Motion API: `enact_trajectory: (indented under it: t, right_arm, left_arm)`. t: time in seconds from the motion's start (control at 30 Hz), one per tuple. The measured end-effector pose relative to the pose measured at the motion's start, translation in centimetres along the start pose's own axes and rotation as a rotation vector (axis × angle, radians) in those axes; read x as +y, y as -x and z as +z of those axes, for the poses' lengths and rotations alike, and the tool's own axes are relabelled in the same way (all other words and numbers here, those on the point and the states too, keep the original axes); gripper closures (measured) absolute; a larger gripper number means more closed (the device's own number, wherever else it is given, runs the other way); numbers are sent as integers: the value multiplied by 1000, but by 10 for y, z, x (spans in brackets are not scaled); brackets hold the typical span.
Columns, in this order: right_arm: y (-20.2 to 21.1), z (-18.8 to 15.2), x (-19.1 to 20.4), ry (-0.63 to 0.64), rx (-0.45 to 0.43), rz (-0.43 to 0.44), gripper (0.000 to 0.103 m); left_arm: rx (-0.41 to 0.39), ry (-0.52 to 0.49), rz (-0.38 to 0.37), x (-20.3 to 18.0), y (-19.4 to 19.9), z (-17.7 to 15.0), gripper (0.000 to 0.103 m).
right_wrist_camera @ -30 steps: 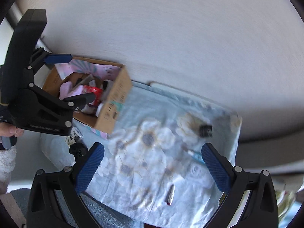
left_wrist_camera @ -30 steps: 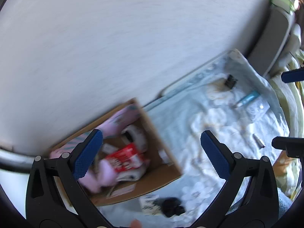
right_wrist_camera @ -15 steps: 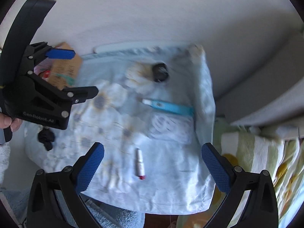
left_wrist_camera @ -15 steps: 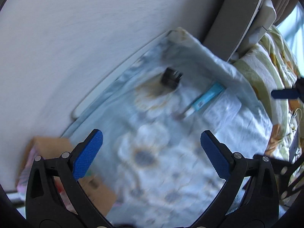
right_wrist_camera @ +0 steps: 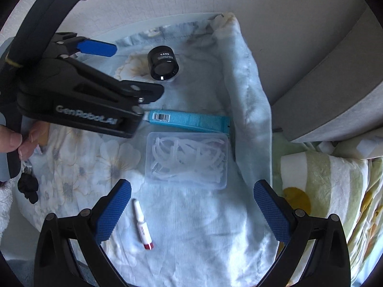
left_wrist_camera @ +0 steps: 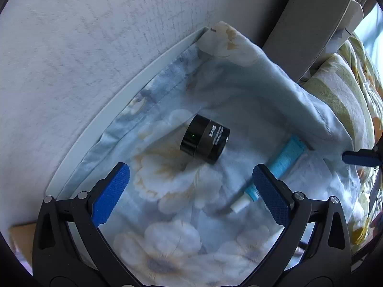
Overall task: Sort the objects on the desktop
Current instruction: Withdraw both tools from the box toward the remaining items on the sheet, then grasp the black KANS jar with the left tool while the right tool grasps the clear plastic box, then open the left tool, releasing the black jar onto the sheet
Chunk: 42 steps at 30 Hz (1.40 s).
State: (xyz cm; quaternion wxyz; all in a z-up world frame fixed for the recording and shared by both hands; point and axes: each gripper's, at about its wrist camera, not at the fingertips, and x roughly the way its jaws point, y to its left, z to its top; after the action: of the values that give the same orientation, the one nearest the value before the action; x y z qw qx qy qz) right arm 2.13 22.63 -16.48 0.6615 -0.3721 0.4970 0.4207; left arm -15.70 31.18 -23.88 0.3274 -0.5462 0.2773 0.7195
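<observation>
A black KANS jar [left_wrist_camera: 205, 141] lies on its side on the floral cloth [left_wrist_camera: 182, 244], just beyond my open, empty left gripper [left_wrist_camera: 191, 191]. A blue tube [left_wrist_camera: 275, 169] with a white cap lies by the left gripper's right finger. In the right wrist view the jar [right_wrist_camera: 163, 63], the tube [right_wrist_camera: 189, 120], a clear plastic box of white pieces [right_wrist_camera: 187, 159] and a small white vial with a red end [right_wrist_camera: 143, 224] lie on the cloth. My right gripper [right_wrist_camera: 191, 211] is open and empty, above the vial and the box.
The left gripper's black body [right_wrist_camera: 79, 100] crosses the left of the right wrist view. A black clump [right_wrist_camera: 28, 187] lies at the cloth's left edge. A wall [left_wrist_camera: 95, 47] backs the table. A striped blanket [right_wrist_camera: 323, 191] lies right. A cardboard corner [left_wrist_camera: 20, 239] shows lower left.
My left gripper swung right, away from the cardboard box, and closed in on the black jar. My right gripper swung right and moved in over the plastic box and vial.
</observation>
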Motion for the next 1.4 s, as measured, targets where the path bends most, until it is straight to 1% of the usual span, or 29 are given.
enact_trajectory:
  t: [0.1, 0.17, 0.33, 0.37, 0.43, 0.5, 0.53, 0.57, 0.6, 0.63, 0.67, 0.7, 0.77, 0.87, 0.97, 1.07, 1.17, 1.4]
  right_arm:
    - [-8, 5, 3, 5, 6, -17, 1]
    - [-12, 7, 4, 2, 5, -33, 1]
    - [-22, 11, 3, -17, 0, -57, 1]
    - [-24, 11, 3, -16, -1, -64, 1]
    - [-25, 10, 3, -20, -6, -75, 3]
    - [-26, 11, 2, -39, -6, -62, 9]
    - [-25, 11, 1, -52, -9, -53, 10]
    - [-25, 11, 0, -58, -13, -54, 13]
    - [-24, 10, -1, -65, -16, -58, 16]
    - [-22, 10, -3, -74, -18, -62, 19]
    - [-21, 9, -4, -81, -19, -64, 21]
    - [-19, 9, -6, -89, -18, -52, 21]
    - [-18, 8, -8, -96, -20, -43, 21]
    - [-13, 6, -9, -105, -27, -31, 23]
    - [-6, 5, -12, -121, -40, 1, 24]
    - [-4, 6, -9, -130, -41, 24, 25]
    - [-3, 3, -16, -146, -53, 60, 25]
    - [-3, -5, -26, -151, -90, 104, 26]
  left_arm:
    - [-10, 6, -7, 0, -6, 2, 2]
    - [-16, 8, -16, -1, -9, 3, 8]
    - [-18, -5, -13, -5, -14, 0, 15]
    - [-13, -5, -16, -5, -15, 0, 19]
    - [-20, 3, -20, -5, -15, -2, 21]
    - [-20, 9, -17, -5, -14, -3, 26]
    - [-22, 9, -16, -5, -13, -3, 31]
    - [-23, 10, -17, -4, -12, -3, 37]
    - [-26, 12, -14, -4, -11, -4, 42]
    - [-30, 16, -14, -3, -10, -4, 49]
    - [-29, 22, -18, -2, -10, -4, 53]
    - [-29, 27, -16, -2, -9, -5, 56]
    - [-34, 31, -11, -1, -9, -6, 68]
    - [-39, 29, -9, -2, -8, -8, 71]
    - [-43, 21, -8, -5, -8, -11, 73]
    - [-42, 28, -10, -7, -8, -13, 74]
    - [-38, 30, -11, -9, -8, -15, 76]
    - [-31, 27, -12, -14, -8, -19, 77]
